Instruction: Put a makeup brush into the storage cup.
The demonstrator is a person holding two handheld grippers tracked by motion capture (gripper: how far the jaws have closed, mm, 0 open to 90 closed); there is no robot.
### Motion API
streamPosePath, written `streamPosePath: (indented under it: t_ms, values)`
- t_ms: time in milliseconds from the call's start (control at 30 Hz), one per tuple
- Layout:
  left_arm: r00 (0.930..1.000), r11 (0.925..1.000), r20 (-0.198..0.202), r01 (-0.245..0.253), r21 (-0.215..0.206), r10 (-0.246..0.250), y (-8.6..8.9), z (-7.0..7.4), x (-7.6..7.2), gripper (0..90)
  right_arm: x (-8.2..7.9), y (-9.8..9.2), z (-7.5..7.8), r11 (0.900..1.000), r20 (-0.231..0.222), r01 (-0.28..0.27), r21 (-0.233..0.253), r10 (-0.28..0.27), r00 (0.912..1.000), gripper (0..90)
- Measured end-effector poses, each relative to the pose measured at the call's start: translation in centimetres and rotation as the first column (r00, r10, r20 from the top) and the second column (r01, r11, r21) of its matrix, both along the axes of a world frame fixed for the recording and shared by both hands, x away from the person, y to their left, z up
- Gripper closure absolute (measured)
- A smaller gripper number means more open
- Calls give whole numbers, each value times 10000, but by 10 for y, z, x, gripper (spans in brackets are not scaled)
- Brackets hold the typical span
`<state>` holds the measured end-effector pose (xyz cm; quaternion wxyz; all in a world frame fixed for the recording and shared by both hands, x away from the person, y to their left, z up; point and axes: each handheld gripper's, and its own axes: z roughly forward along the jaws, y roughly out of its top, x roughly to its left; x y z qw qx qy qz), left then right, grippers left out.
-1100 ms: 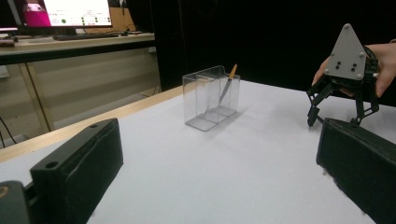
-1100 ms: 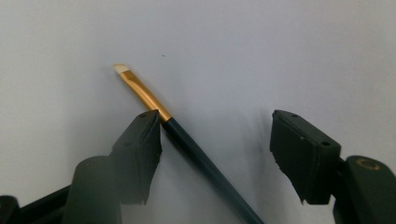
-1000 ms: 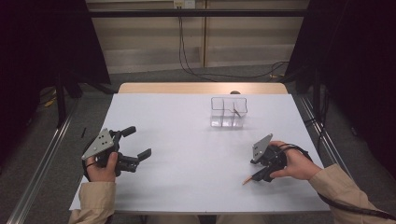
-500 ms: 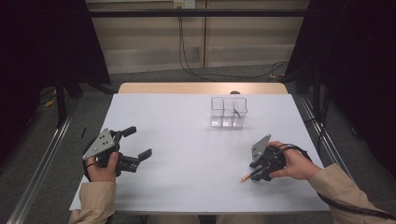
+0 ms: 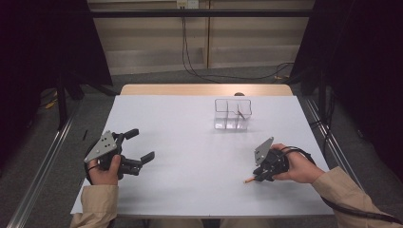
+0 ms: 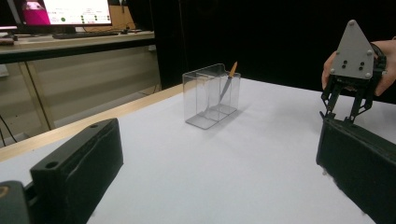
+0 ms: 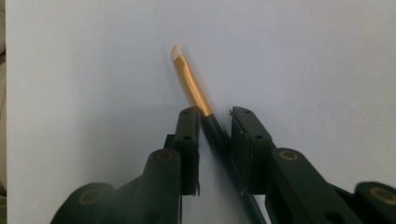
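Observation:
A thin brush (image 7: 191,84) with an orange ferrule, pale tip and dark handle lies on the white table (image 5: 199,142). My right gripper (image 7: 215,116) is shut on its handle, which slants between the two pads. From above, the right gripper (image 5: 257,176) sits low at the front right, with the brush tip (image 5: 247,180) poking out toward the left. At the front left, my left gripper (image 5: 144,143) is held wide open and holds nothing; its own view (image 6: 219,158) faces the right gripper (image 6: 343,114) across the table.
A clear plastic divided holder (image 5: 232,115) stands at the far middle-right of the table, with another orange-tipped brush (image 6: 228,81) leaning inside it. Dark curtains flank the table, and cables run across the floor behind it.
My right gripper has edged slightly left and toward the near edge, settling lower over the brush. The left gripper has barely moved.

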<state>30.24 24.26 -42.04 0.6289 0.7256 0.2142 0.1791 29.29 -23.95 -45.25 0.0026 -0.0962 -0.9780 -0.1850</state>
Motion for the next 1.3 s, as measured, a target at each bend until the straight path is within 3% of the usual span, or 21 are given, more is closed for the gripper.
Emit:
streamPosePath:
  t_ms: [200,700,1100,1300]
  values:
    - [10000,10000,-8,-20,-14,20,0,0,0,4,1,2,0,10000,-1,70,-27,-70,10000,833]
    - [10000,10000,-11,3,28,-3,-1,-1,0,4,1,1,0,9979,-210,645,51,-644,9977,835]
    - [10000,10000,-12,43,48,-43,-2,-1,1,5,3,4,0,9969,-350,776,-125,-780,9963,825]
    - [10000,9999,-53,64,104,-64,-2,-1,1,4,1,5,0,9970,-188,727,-259,-732,9971,837]
